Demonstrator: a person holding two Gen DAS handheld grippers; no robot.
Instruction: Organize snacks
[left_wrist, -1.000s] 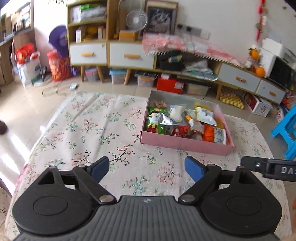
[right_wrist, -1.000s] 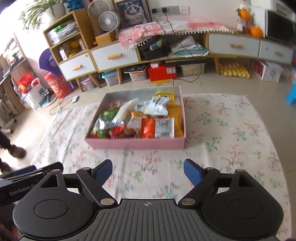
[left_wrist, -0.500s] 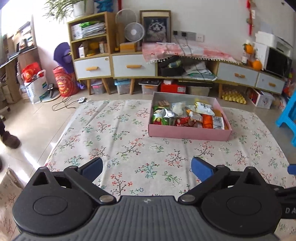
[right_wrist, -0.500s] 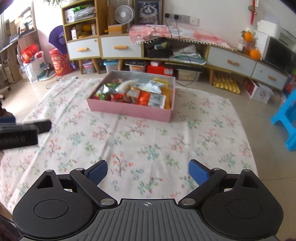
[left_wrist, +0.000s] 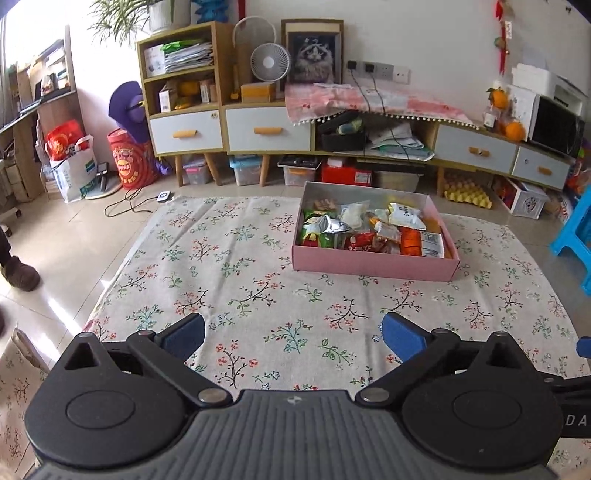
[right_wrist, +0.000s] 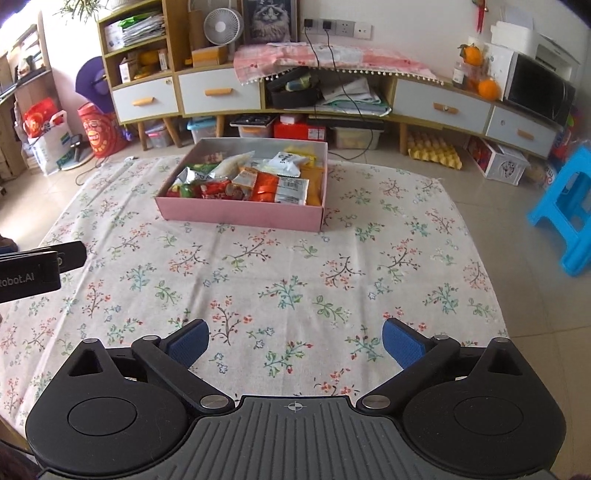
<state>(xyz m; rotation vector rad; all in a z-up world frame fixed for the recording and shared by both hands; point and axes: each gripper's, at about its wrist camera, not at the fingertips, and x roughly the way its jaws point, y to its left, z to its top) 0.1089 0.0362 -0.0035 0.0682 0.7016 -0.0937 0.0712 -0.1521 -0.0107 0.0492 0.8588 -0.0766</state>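
Note:
A pink box (left_wrist: 373, 264) (right_wrist: 240, 216) full of several snack packets (left_wrist: 369, 229) (right_wrist: 258, 177) sits far back on the floral tablecloth (left_wrist: 240, 280) (right_wrist: 280, 280). My left gripper (left_wrist: 293, 338) hangs open over the near part of the cloth, well short of the box, with nothing between its blue pads. My right gripper (right_wrist: 295, 341) is also back from the box; its jaws are still opening and hold nothing. The left gripper's body (right_wrist: 33, 266) shows at the left edge of the right wrist view.
Behind the table runs a low cabinet (left_wrist: 266, 129) with drawers, a fan (left_wrist: 269, 61) and storage bins beneath. A blue stool (right_wrist: 565, 210) stands to the right. A person's shoe (left_wrist: 18, 273) is on the floor at the left.
Both grippers have pulled back from the box, which now looks smaller and farther. Their jaws have spread wider. The right gripper has swung rightward relative to the box.

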